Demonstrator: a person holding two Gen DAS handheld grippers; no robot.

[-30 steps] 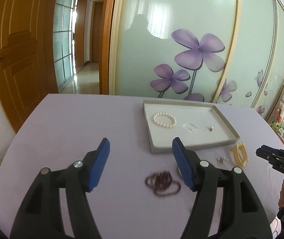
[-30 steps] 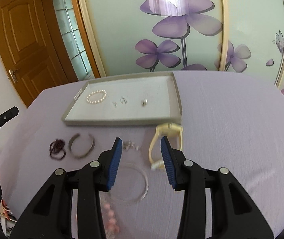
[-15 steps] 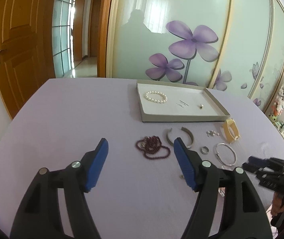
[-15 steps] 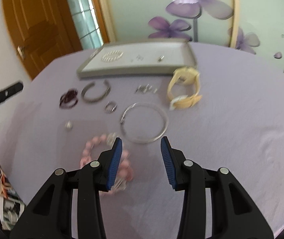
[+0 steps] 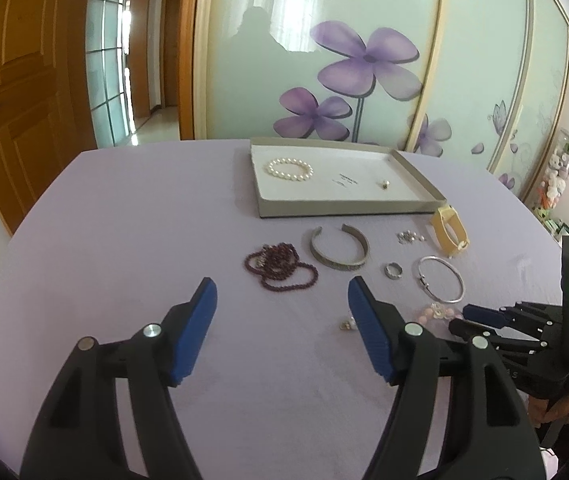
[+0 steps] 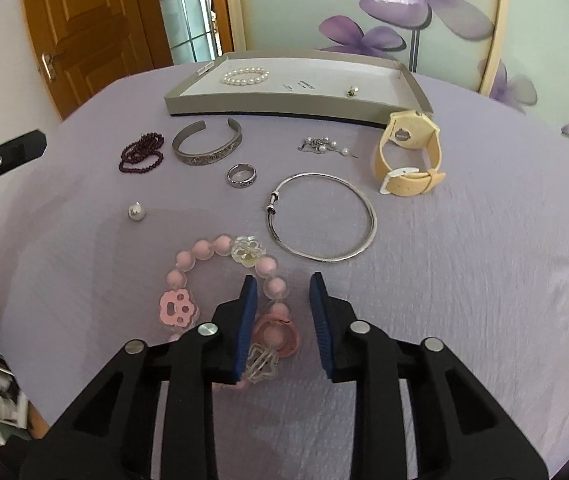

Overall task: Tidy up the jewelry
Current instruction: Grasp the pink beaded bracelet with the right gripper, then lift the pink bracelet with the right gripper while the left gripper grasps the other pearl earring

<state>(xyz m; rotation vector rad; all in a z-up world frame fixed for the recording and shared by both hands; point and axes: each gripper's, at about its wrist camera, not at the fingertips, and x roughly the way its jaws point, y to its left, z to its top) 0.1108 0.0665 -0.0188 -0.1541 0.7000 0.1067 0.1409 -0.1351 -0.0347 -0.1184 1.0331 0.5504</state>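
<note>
A grey tray (image 6: 284, 106) (image 5: 344, 208) at the back holds a pearl bracelet (image 6: 245, 76) (image 5: 289, 169) and small earrings. On the purple cloth lie a dark red bead string (image 6: 141, 153) (image 5: 280, 266), a silver cuff (image 6: 207, 147) (image 5: 339, 247), a ring (image 6: 241, 175), a thin silver bangle (image 6: 321, 216), a yellow watch (image 6: 410, 152) and a pink bead bracelet (image 6: 220, 280). My right gripper (image 6: 283, 286) is open, low over the pink bracelet's right side. My left gripper (image 5: 282, 292) is open and empty, short of the bead string.
A loose pearl bead (image 6: 136, 211) lies left of the pink bracelet. A small cluster of pearl earrings (image 6: 322, 146) lies between cuff and watch. A sliding glass door with purple flowers stands behind the table, a wooden door at the left.
Both grippers have pulled back toward the near edge of the table. The right gripper has dropped down over the pink bracelet. Both stay open.
</note>
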